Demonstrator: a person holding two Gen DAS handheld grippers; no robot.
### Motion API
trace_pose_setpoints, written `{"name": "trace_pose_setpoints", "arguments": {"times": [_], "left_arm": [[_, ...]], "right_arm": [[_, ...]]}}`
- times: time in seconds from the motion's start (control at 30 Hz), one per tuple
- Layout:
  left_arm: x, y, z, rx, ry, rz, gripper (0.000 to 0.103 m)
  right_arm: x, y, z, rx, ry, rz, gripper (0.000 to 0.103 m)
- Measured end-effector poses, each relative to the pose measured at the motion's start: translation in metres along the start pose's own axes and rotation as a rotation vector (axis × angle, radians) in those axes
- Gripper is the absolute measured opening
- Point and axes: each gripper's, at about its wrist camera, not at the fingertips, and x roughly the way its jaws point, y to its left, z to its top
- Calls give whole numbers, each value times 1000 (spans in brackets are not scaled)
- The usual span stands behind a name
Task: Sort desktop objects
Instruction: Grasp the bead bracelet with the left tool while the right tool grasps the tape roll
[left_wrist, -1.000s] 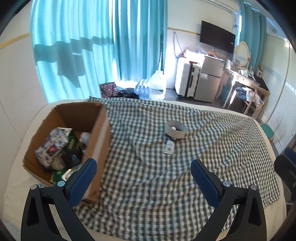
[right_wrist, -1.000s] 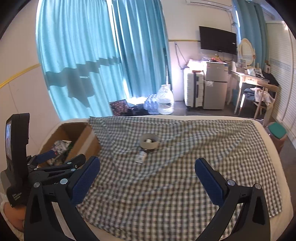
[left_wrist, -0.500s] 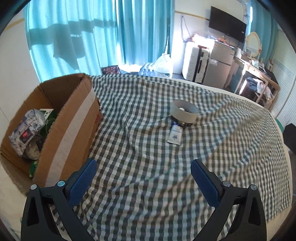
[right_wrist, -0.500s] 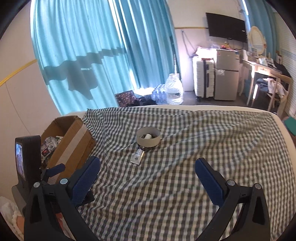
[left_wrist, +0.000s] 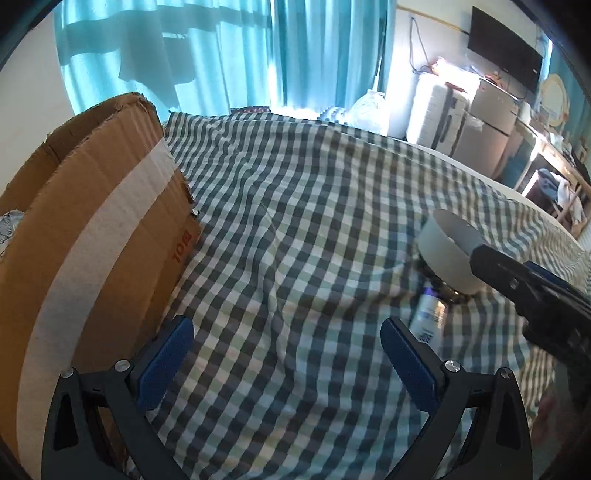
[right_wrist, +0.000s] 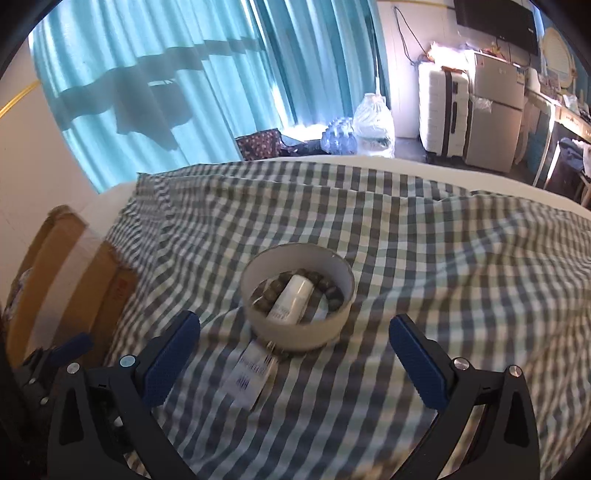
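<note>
1. Hovering low over the checked cloth (left_wrist: 295, 229), the left gripper (left_wrist: 286, 354) is holding its blue-padded fingers (left_wrist: 164, 360) wide apart with nothing between them.
2. Standing just beside that gripper's left finger is a cardboard box (left_wrist: 92, 236), its near wall carrying a pale strip of tape.
3. Facing the middle of the cloth, the right gripper (right_wrist: 295, 354) is also keeping its fingers (right_wrist: 419, 363) spread apart and gripping nothing.
4. Sitting ahead of the right gripper is a round white bowl (right_wrist: 299, 332), holding a small white bottle (right_wrist: 291, 299) that is lying on a ring of dark beads (right_wrist: 328, 288).
5. Lying flat on the cloth is a small tube (right_wrist: 251, 376), its far end touching the bowl's near side.
6. Showing at the right edge of the left camera's view is the black frame of the right gripper, partly covering the bowl (left_wrist: 447, 254), with the tube (left_wrist: 430, 317) just below it.
</note>
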Motion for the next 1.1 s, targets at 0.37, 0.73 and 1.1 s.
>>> {"name": "trace_pose_setpoints", "arguments": {"times": [0.37,0.73,1.1], "left_arm": [[24,-23,0,89,12,2,103],[22,-74,15,146,-43,-185,103],[68,-116,23,226,24,-297,71]], "right_arm": [[37,-4,4,-18,45,-9,82],[-63,-80,-17,199,-75,-130,82],[-70,-101,-42,223,-39,-171,82]]}}
